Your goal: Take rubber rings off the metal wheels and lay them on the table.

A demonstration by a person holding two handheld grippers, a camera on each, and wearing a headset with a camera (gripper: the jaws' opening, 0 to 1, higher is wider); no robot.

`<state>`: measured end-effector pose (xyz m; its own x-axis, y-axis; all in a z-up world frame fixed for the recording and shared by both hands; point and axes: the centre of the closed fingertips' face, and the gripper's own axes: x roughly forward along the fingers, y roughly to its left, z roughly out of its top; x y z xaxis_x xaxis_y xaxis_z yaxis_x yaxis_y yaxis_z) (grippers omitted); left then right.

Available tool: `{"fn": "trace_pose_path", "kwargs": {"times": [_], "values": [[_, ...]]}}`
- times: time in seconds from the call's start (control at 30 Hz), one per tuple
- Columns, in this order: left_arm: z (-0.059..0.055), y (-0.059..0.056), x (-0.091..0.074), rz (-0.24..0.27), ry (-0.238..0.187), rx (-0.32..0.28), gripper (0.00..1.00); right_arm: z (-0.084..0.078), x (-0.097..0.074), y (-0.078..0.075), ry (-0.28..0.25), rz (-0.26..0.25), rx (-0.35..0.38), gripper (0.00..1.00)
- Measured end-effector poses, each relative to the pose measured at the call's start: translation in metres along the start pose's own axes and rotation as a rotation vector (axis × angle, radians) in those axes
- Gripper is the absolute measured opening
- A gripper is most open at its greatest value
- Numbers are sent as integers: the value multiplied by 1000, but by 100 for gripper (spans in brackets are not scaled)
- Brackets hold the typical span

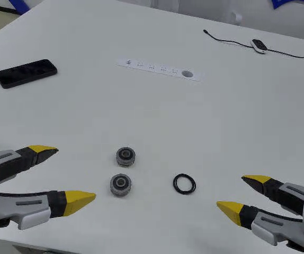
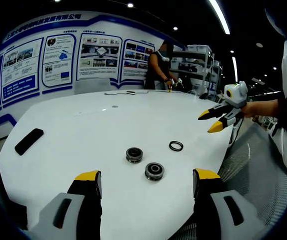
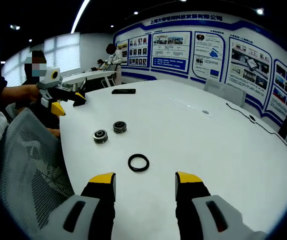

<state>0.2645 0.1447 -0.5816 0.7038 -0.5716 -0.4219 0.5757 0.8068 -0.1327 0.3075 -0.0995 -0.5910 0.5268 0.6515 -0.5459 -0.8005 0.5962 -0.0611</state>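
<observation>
Black rubber ring (image 1: 184, 184) is lying flat and free on the white table (image 1: 221, 121), just ahead of the right gripper (image 1: 230, 191) and slightly to its inner side. It is reading as a thin closed loop, round, not twisted.

Two metal wheels (image 1: 125, 156) are sitting close together ahead of the left gripper (image 1: 76, 174). One is lying nearer its tips, the other just beyond it, and the two are not touching. Both are lying on their sides with dark hubs facing up. In the left gripper view their outer edges are looking dark, but at this size I cannot tell which wheel is carrying a ring.

Tool state: both grippers are hovering over the near table edge with jaws spread wide. Neither is gripping anything, and neither is touching wheel or ring.

Step in hand, as judged: one ring is already off and laid down, and the work is sitting between removals, with an approach to a wheel coming next.

Next move is calling for one gripper pinning a wheel by its body while the other is hooking a jaw tip under the rubber edge and peeling it off. The wheels are looking small and free to roll or skid on the smooth top, so a low, square grip is seeming advisable
</observation>
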Motion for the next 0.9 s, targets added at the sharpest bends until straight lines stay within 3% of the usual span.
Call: {"fn": "trace_pose_path", "kwargs": {"times": [0.13, 0.3, 0.73, 0.83, 0.9], "values": [[-7, -8, 2, -28, 42, 16, 85, -6, 2, -3, 34, -6, -5, 56], [-19, -10, 2, -49, 98, 43, 90, -4, 1, -6, 29, -8, 14, 61], [-21, -9, 2, -57, 93, 41, 93, 2, 0, -13, 25, -5, 15, 69], [-22, -9, 1, -50, 94, 42, 93, 8, 0, -16, -2, -24, 10, 71], [-20, -7, 1, -35, 87, 59, 92, 13, 0, -14, -22, -7, 36, 71]]}}
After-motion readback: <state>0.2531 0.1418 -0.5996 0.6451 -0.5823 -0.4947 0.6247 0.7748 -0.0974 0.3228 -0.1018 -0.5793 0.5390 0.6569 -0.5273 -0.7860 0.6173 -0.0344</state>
